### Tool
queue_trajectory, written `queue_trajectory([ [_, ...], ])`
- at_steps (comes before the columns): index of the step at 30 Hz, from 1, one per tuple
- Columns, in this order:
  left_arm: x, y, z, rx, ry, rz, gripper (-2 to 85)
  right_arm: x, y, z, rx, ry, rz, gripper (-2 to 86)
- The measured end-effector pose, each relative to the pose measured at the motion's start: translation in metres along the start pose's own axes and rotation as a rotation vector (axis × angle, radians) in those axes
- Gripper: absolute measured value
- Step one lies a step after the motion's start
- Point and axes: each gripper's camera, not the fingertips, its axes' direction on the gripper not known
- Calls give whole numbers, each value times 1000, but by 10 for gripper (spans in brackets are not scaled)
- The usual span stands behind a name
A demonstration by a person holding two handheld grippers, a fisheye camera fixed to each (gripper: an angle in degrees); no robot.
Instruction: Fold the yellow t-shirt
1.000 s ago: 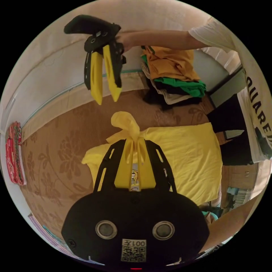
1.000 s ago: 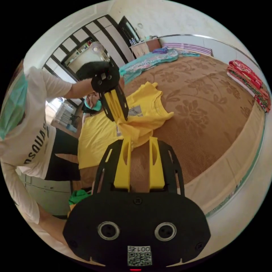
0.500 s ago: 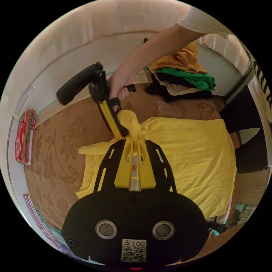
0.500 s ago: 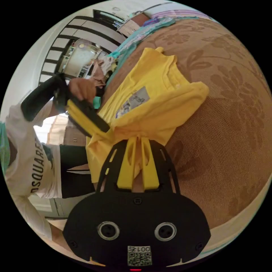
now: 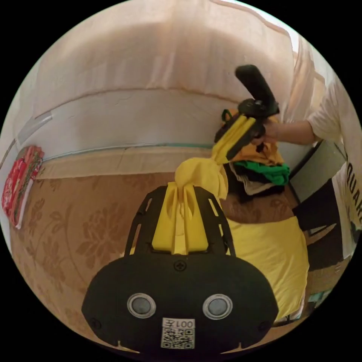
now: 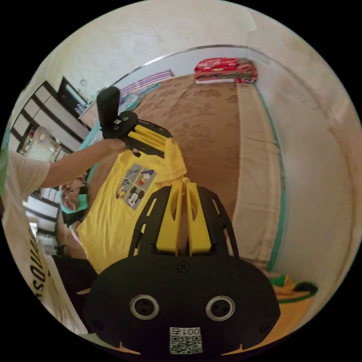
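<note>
Two grips: I hold the yellow t-shirt [image 6: 120, 211] at two points along its top edge, one in each claw.
Left gripper [image 5: 183, 184]: my jaws are pressed together on a bunched knot of yellow cloth that bulges out past the tips. The same tool appears in the right gripper view [image 6: 160, 145], pinching the shirt near its upper corner.
Right gripper [image 6: 183, 183]: my jaws are nearly together on a thin edge of the fabric. The same tool appears in the left gripper view [image 5: 220, 152], clamped on the cloth just beyond the knot.
Spacing: the two claws sit near each other, so the cloth between them is gathered, not taut.
Shirt position: raised at the top and hanging from the claws, printed side out; the lower part lies on the brown patterned bed cover [image 5: 75, 226].
Reason for hold, by my judgement: lifting by the top edge lets the weight pull out the creases before laying it flat for folding.
Beyond the shirt: a stack of folded clothes [image 5: 260, 169] at the bed's edge, well clear of the working area.
Far end: red folded bedding [image 6: 226, 69] against the wall [image 5: 132, 75].
</note>
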Motion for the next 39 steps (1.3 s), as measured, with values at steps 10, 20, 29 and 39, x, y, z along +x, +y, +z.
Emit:
queue_trajectory([
  [10, -93, 26, 34, 46, 365, -22, 17, -50, 83, 37, 124, 5, 150, 14],
  [20, -124, 128, 35, -183, 345, -88, 20, -184, 131, 176, 25, -127, -105, 18],
  [29, -157, 207, 60, -322, 328, -273, 75, -254, 189, 264, -46, 152, -237, 57],
  [39, -202, 213, 47, -179, 331, -357, 84, -267, 223, 304, -110, 122, -246, 94],
])
